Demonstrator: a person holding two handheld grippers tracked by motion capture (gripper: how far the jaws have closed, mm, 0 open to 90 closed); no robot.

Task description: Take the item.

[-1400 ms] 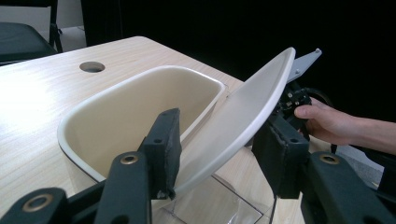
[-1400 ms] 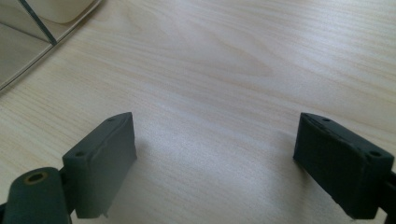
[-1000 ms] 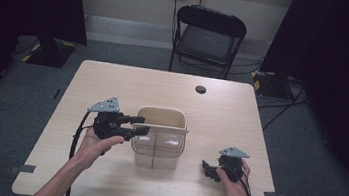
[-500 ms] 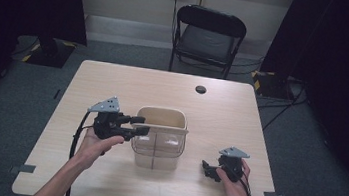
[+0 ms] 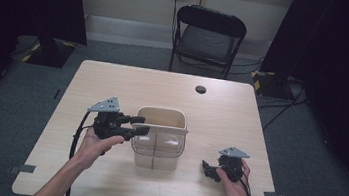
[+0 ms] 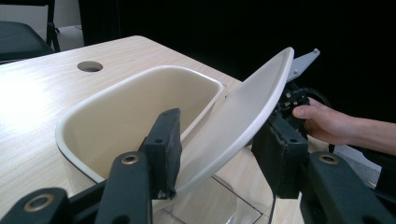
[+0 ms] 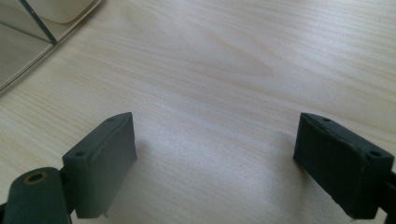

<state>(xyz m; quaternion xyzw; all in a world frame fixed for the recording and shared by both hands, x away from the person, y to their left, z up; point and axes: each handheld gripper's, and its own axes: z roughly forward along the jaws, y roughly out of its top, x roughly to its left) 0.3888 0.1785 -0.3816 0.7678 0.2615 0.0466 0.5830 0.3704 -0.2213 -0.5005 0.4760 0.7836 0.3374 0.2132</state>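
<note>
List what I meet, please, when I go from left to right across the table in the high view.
Left gripper → bin with its tilted lid → right gripper. The table's round hole lies farther back, between the bin and the right gripper.

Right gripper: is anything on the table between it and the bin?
Nothing visible. The right gripper rests open on the table, and only bare wood lies between its fingers and the bin. The left gripper is at the bin's lid.
</note>
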